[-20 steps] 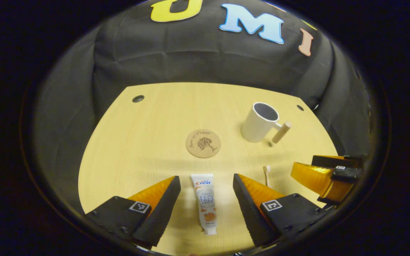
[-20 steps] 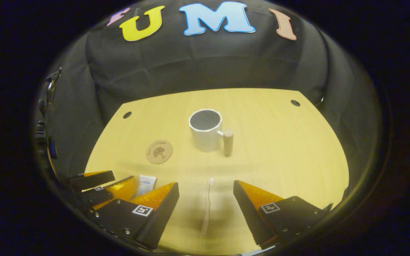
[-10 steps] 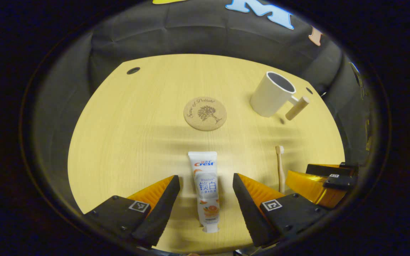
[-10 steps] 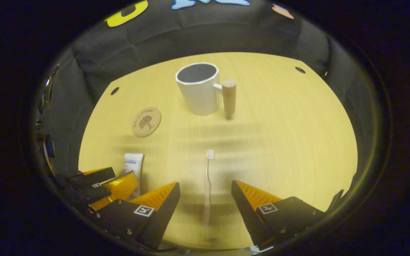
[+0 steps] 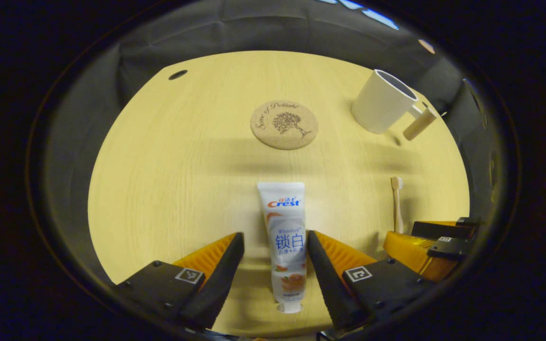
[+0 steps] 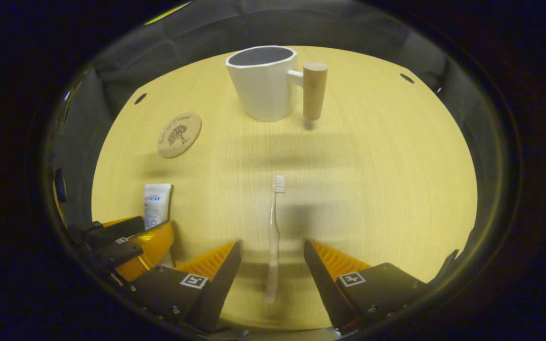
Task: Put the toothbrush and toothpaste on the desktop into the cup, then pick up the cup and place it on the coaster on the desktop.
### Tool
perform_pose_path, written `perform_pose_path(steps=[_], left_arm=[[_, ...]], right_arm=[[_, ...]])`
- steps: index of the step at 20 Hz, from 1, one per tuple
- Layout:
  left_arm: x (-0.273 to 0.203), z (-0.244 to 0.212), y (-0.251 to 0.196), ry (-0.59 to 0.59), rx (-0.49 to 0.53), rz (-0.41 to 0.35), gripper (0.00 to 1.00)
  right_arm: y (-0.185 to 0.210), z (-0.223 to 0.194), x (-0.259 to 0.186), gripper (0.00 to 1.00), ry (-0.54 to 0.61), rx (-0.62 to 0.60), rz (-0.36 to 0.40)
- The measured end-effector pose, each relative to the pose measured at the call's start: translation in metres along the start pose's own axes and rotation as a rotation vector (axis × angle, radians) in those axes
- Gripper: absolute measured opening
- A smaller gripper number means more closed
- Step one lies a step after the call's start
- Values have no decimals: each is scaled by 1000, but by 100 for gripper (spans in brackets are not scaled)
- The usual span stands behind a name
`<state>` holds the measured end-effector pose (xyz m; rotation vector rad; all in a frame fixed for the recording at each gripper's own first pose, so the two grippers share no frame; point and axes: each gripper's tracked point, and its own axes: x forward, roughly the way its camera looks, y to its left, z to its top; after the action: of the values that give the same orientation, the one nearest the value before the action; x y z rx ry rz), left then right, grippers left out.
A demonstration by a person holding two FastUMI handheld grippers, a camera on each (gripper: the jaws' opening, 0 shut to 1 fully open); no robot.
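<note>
Our left tongs (image 5: 273, 255) stand wide open astride the white toothpaste tube (image 5: 286, 241) lying flat on the pale wooden table (image 5: 173, 180), gripping nothing. Our right tongs (image 6: 271, 265) gape likewise around the slim beige toothbrush (image 6: 274, 227). The white cup with wooden handle (image 6: 266, 83) stands beyond, the round cork coaster (image 6: 178, 135) apart to its left.

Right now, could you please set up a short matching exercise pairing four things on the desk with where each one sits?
Things:
1. toothpaste
2. toothbrush
3. cup
4. coaster

Places:
A. standing upright at the far side of the desk
B. lying between the open left gripper fingers
C. lying flat and bare, nothing on it
D. lying between the open right gripper fingers

Pairs: 1-B, 2-D, 3-A, 4-C
</note>
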<state>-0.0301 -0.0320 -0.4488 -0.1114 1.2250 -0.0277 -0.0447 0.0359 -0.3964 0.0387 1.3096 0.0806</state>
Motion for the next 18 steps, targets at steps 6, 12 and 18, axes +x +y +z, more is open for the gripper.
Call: perform_pose_path(steps=[6,12,18], left_arm=[[0,3,2,-23,-7,26,90],[2,4,4,-4,-16,37,71],[1,4,4,20,-28,40,43]], right_arm=[[-5,0,4,82,-3,-39,-51],[-5,-8,3,53,31,-55,-56],[-6,-8,3,12,38,-44,-63]])
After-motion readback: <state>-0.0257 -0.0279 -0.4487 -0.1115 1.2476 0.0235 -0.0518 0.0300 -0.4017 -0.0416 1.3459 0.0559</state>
